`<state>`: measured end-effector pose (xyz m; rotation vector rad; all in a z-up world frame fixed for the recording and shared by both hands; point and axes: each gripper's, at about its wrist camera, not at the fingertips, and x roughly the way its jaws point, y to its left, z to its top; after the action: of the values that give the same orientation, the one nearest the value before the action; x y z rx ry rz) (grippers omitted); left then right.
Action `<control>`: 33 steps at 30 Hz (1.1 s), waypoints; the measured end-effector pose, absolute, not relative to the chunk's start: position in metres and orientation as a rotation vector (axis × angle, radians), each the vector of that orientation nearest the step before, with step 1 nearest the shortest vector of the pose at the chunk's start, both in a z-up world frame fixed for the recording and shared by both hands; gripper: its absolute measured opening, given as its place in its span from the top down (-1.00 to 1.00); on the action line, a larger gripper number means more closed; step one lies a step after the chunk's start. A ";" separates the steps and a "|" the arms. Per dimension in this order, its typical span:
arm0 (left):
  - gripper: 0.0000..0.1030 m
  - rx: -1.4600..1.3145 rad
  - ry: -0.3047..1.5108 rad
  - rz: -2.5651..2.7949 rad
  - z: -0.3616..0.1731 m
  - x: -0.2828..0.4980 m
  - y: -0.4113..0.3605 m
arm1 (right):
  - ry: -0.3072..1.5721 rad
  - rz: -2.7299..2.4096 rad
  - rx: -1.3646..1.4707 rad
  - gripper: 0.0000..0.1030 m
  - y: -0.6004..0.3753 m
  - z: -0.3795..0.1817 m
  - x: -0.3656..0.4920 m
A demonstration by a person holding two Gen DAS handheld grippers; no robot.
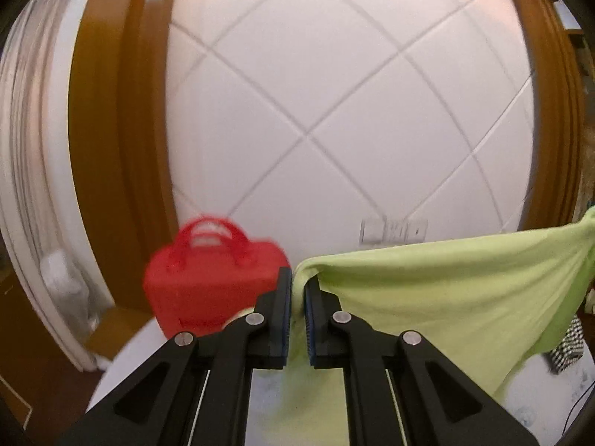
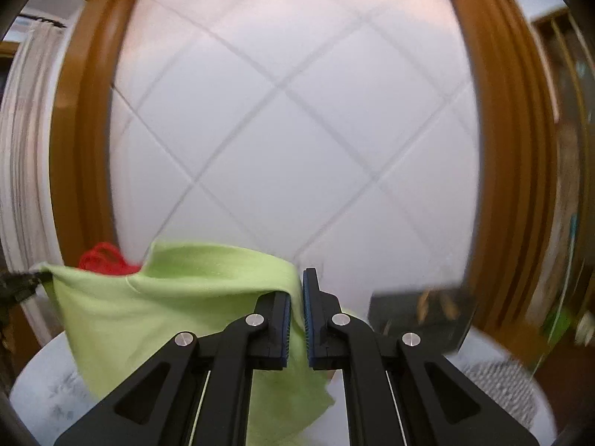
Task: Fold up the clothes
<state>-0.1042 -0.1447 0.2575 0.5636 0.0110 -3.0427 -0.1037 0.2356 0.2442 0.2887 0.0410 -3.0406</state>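
A light green garment [image 1: 446, 297] hangs in the air, stretched between both grippers above a round white table [image 1: 122, 368]. My left gripper [image 1: 297, 278] is shut on one corner of it, and the cloth runs off to the right in the left wrist view. In the right wrist view the same green garment [image 2: 167, 308] spreads to the left, with my right gripper [image 2: 297, 278] shut on its other corner. The far-left tip of the cloth there meets the dark left gripper [image 2: 22, 284]. The lower part of the garment drapes down toward the white table [image 2: 44, 383].
A red handbag [image 1: 212, 278] stands on the table's far left side. A black-and-white checked item [image 1: 567, 345] lies at the right, also seen as a patterned cloth [image 2: 509, 386]. A dark box [image 2: 420, 316] sits at the back right. A white tiled wall [image 1: 334, 111] with brown wooden frame is behind.
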 end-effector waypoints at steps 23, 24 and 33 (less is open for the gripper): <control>0.52 1.801 0.084 -2.478 -0.053 0.015 -0.176 | -0.403 -2.315 1.609 0.86 0.276 -0.067 0.022; 0.28 1.782 0.116 -2.496 -0.048 0.016 -0.179 | -0.399 -2.328 1.601 0.86 0.277 -0.066 0.019; -0.18 1.603 0.237 -2.652 -0.008 0.017 -0.203 | -0.364 -2.411 1.578 0.07 0.273 -0.069 -0.007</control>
<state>0.0167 -0.2028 -0.0081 1.6030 0.2372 -2.6515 -0.0069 0.2731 -0.0689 1.5781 -0.3645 -2.4113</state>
